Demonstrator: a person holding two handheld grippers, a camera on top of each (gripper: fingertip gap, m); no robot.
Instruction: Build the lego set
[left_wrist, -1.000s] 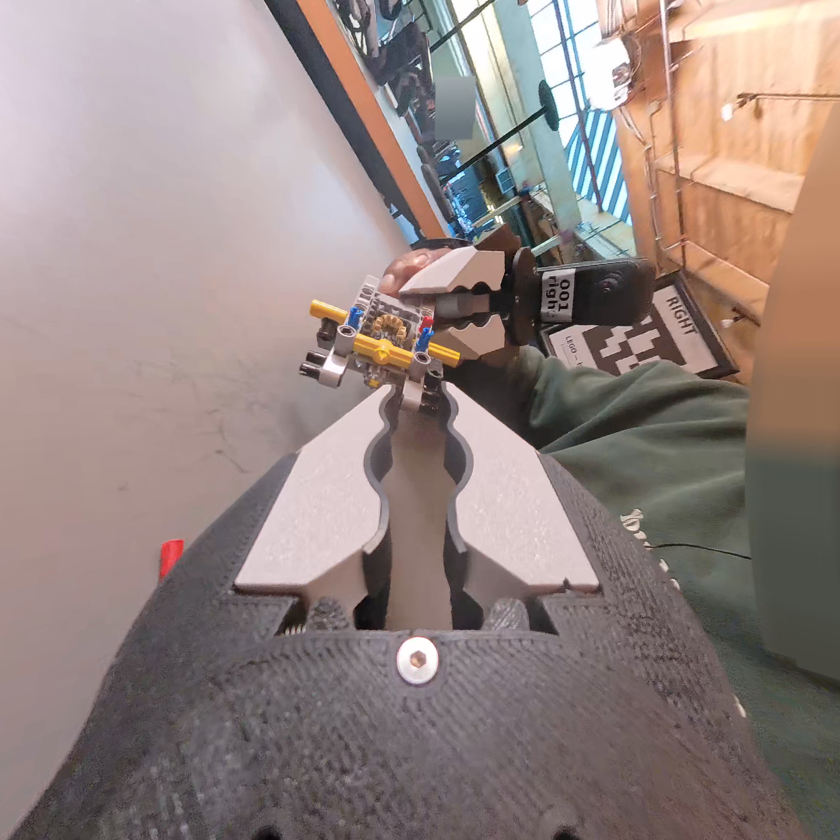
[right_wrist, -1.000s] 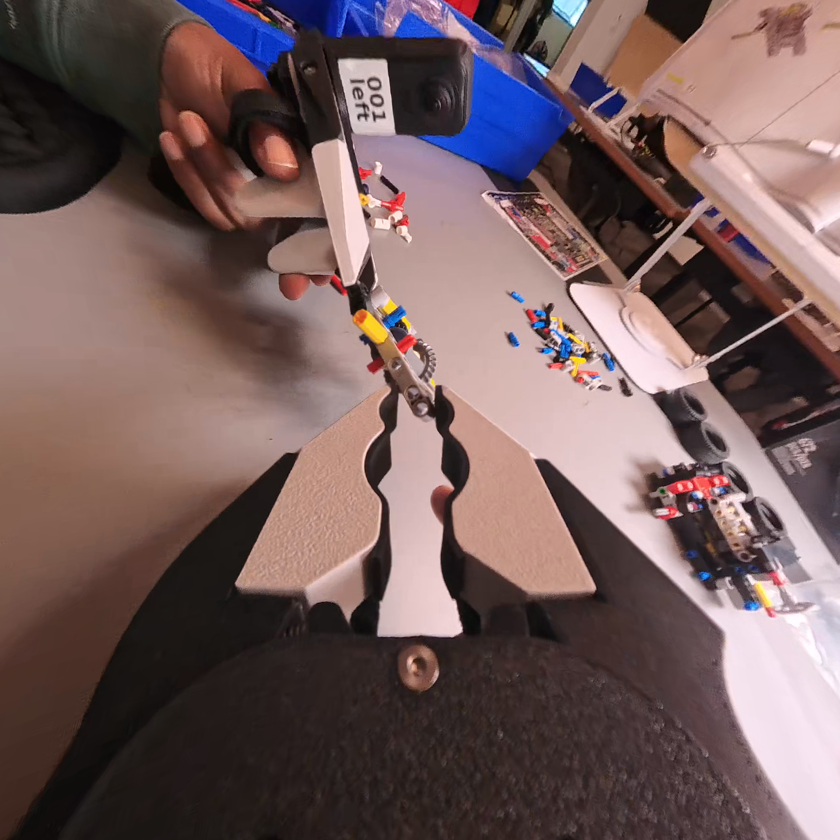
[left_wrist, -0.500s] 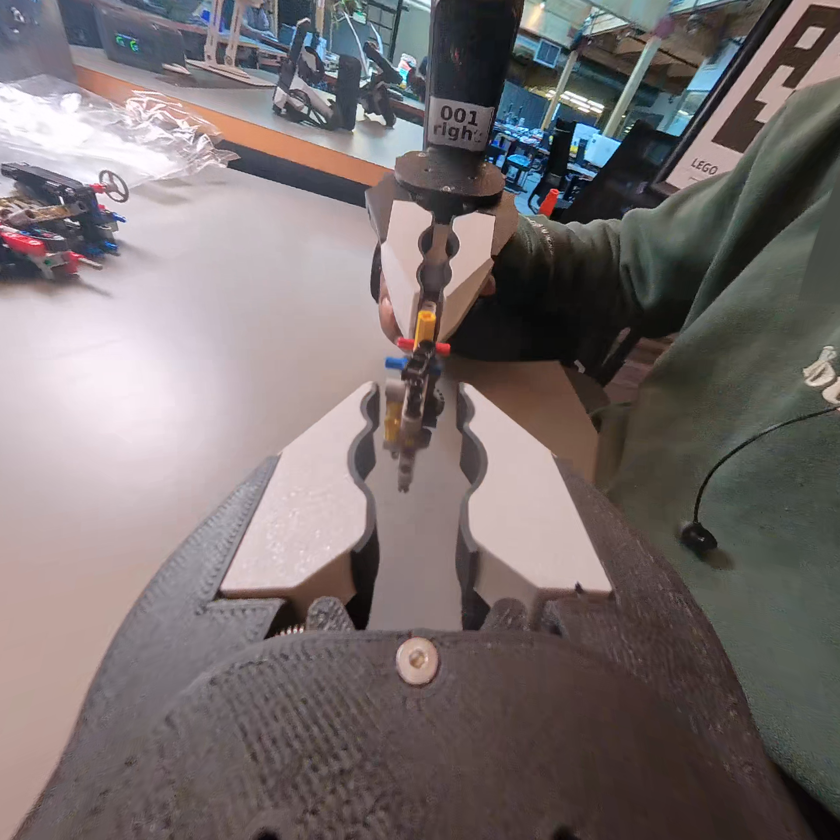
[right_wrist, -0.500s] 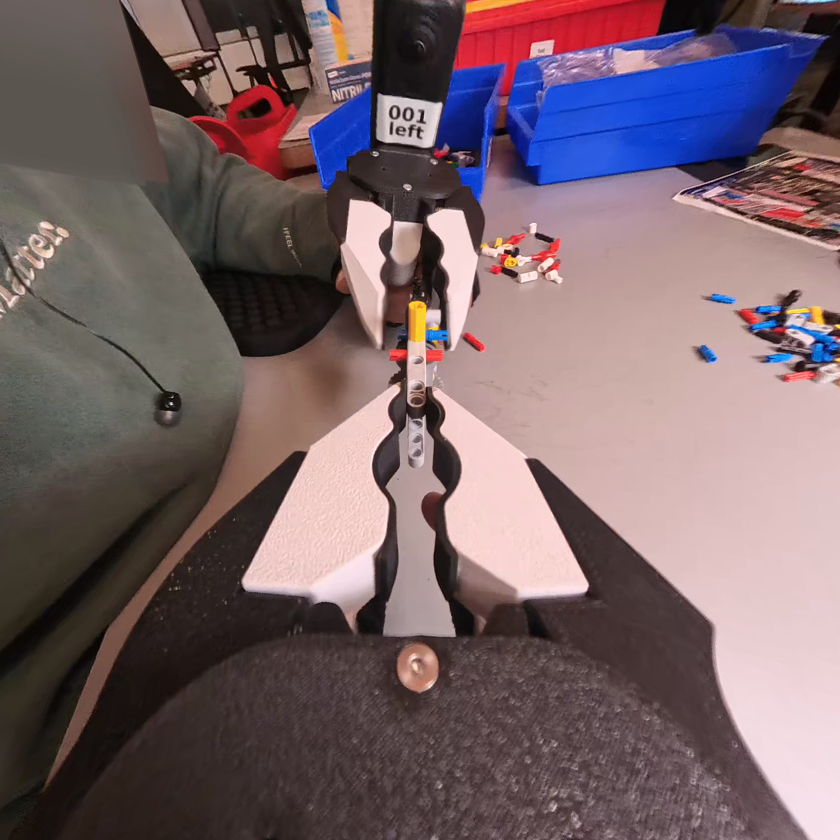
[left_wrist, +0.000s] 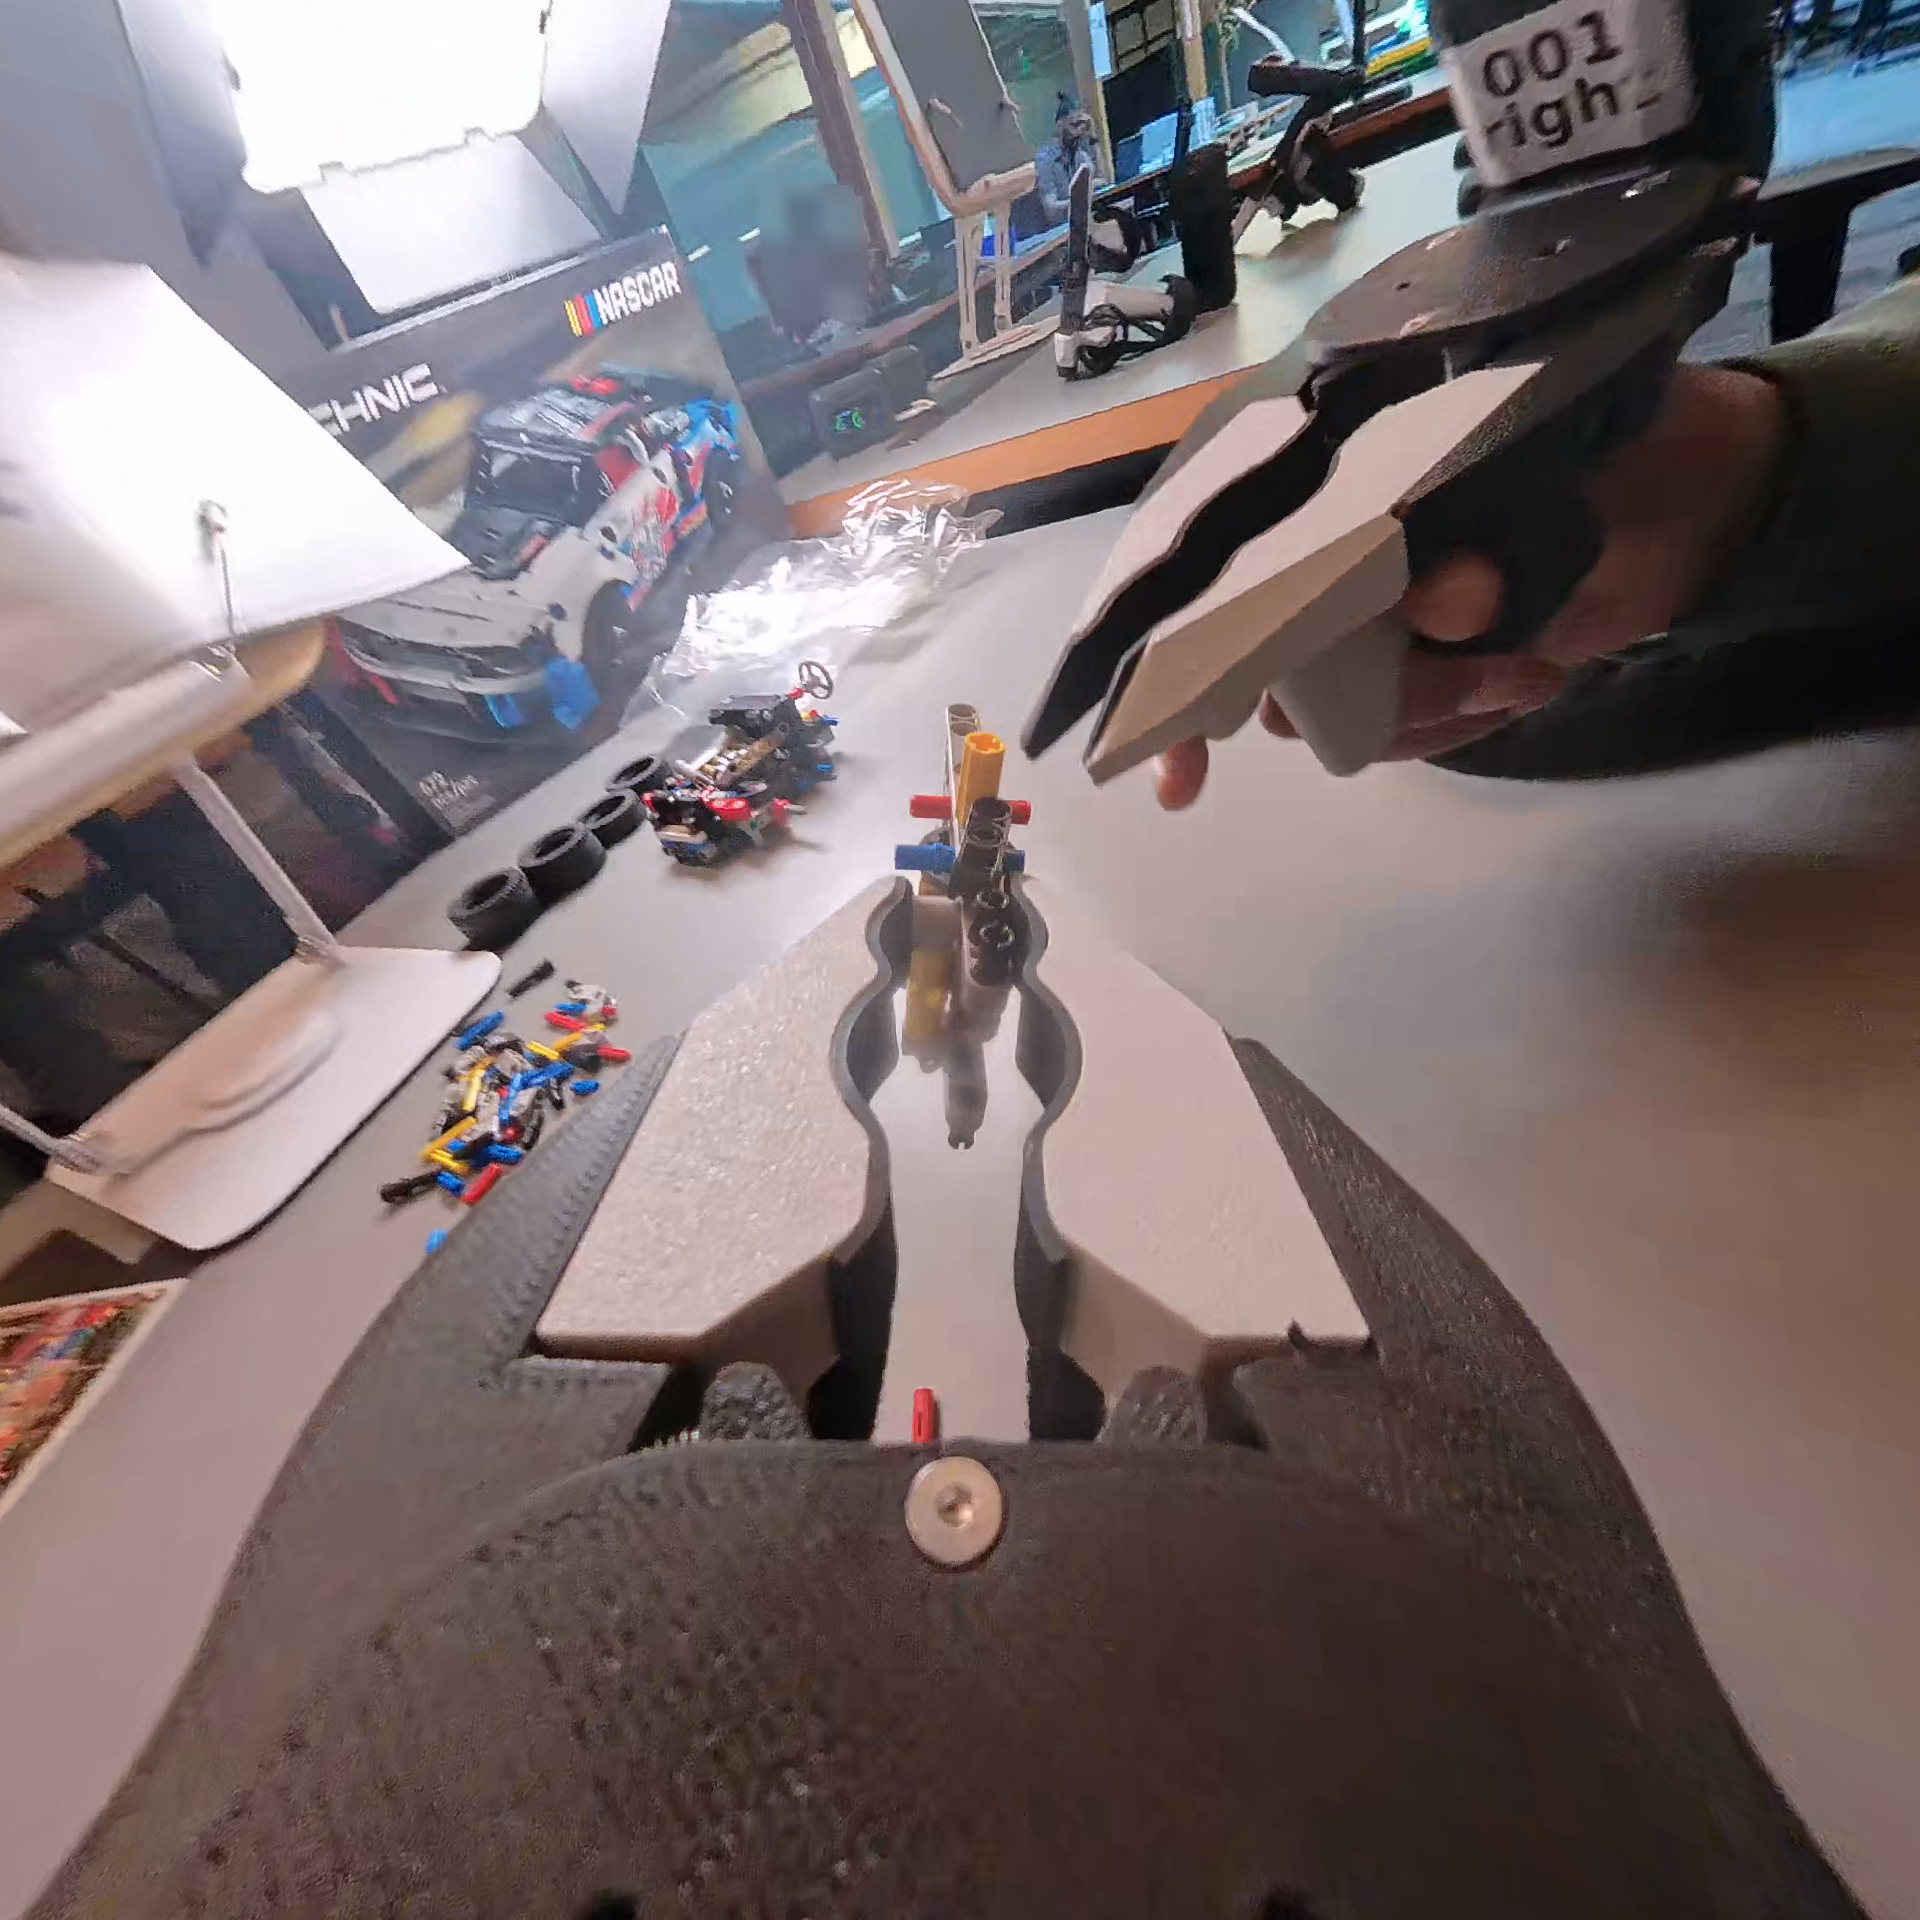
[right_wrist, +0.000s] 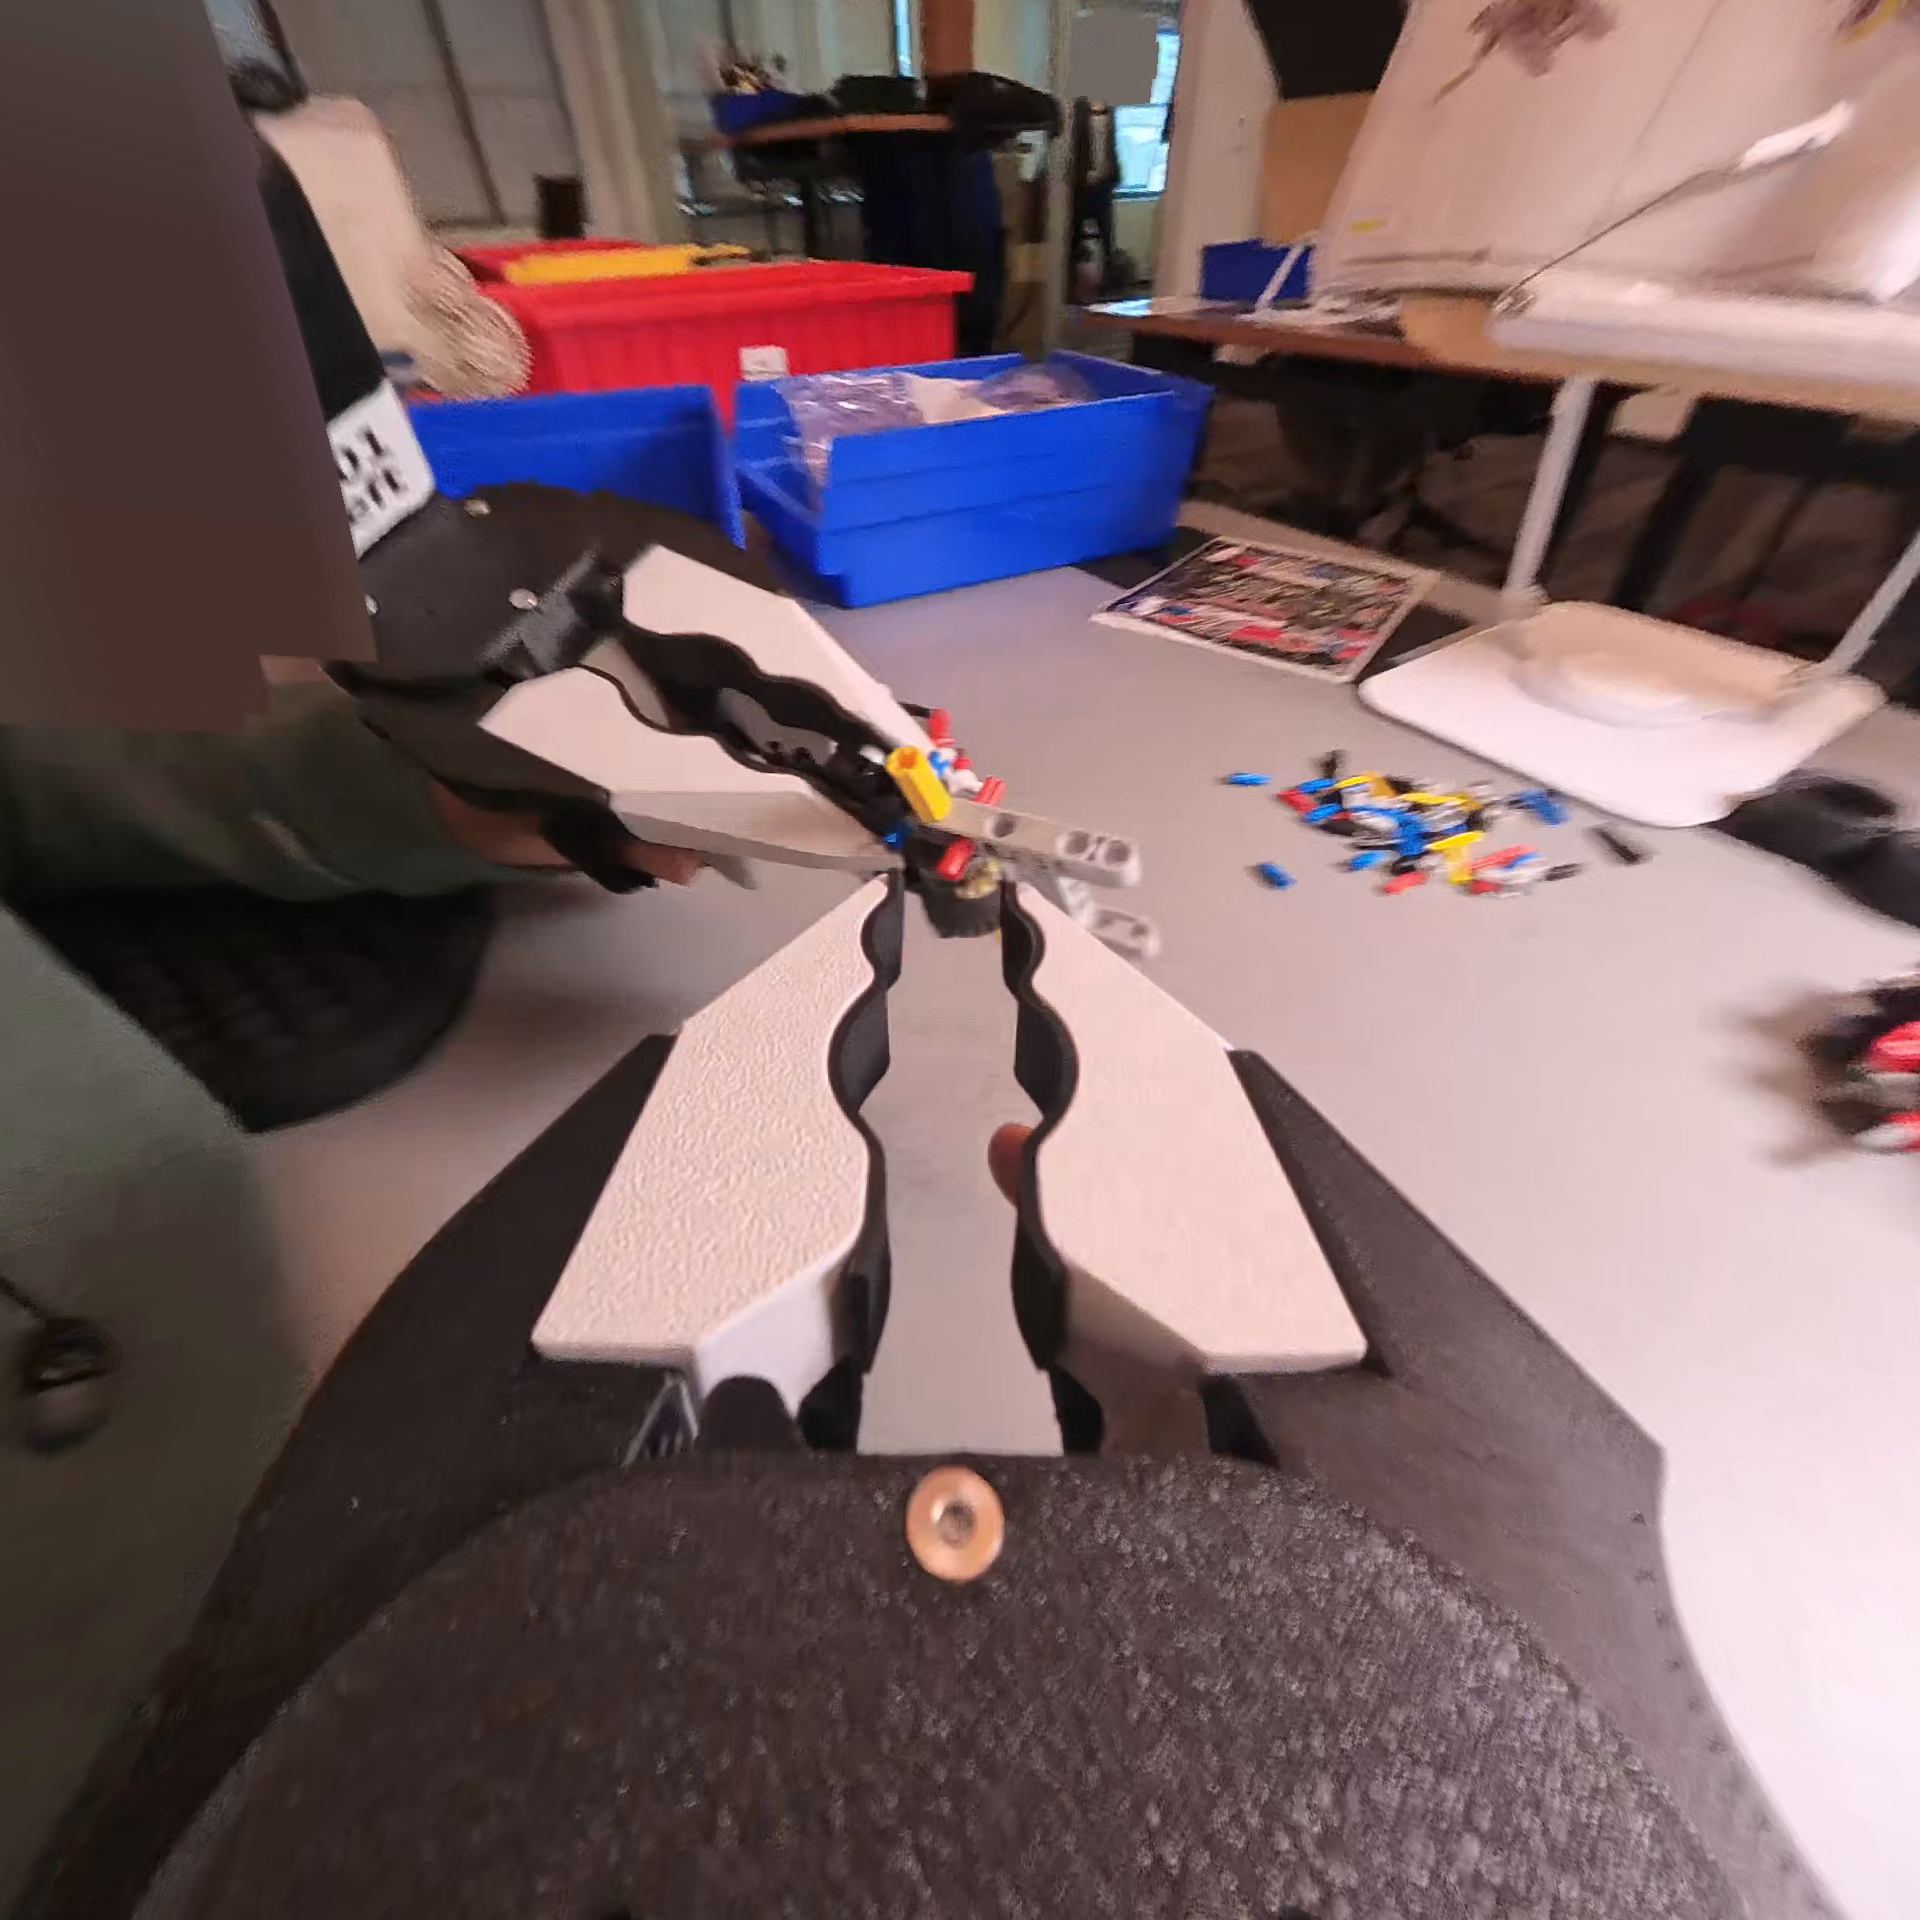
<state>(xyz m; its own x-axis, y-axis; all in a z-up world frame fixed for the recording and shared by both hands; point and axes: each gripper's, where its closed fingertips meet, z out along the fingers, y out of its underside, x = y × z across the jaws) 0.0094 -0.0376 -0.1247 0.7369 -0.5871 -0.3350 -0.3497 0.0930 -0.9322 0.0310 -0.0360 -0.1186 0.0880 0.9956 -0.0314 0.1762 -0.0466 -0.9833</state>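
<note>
My left gripper (left_wrist: 956, 894) is shut on a small lego assembly (left_wrist: 971, 831) of grey beams, a yellow axle, black connectors and red and blue pins, held above the grey table (left_wrist: 1455, 1039). My right gripper (left_wrist: 1070, 753) hangs just up and right of the assembly's top, narrowly open and empty. In the right wrist view the right gripper (right_wrist: 951, 894) has its tips just short of the assembly (right_wrist: 1039, 836), whose grey beam sticks out to the right of the left gripper (right_wrist: 878, 805). A person's hand holds each gripper.
A partly built car chassis (left_wrist: 743, 774) and several tyres (left_wrist: 561, 857) lie near the set box (left_wrist: 551, 499). A loose pile of pieces (right_wrist: 1403, 821) lies by a white lamp base (right_wrist: 1621, 707). Blue bins (right_wrist: 966, 468), a red bin (right_wrist: 727, 322) and a booklet (right_wrist: 1268, 608) stand farther back. Less than 4 cm separates the two grippers' tips.
My right gripper has let go of the assembly's grey beam and drawn back a little. My left gripper has swung round with the assembly still in it.
</note>
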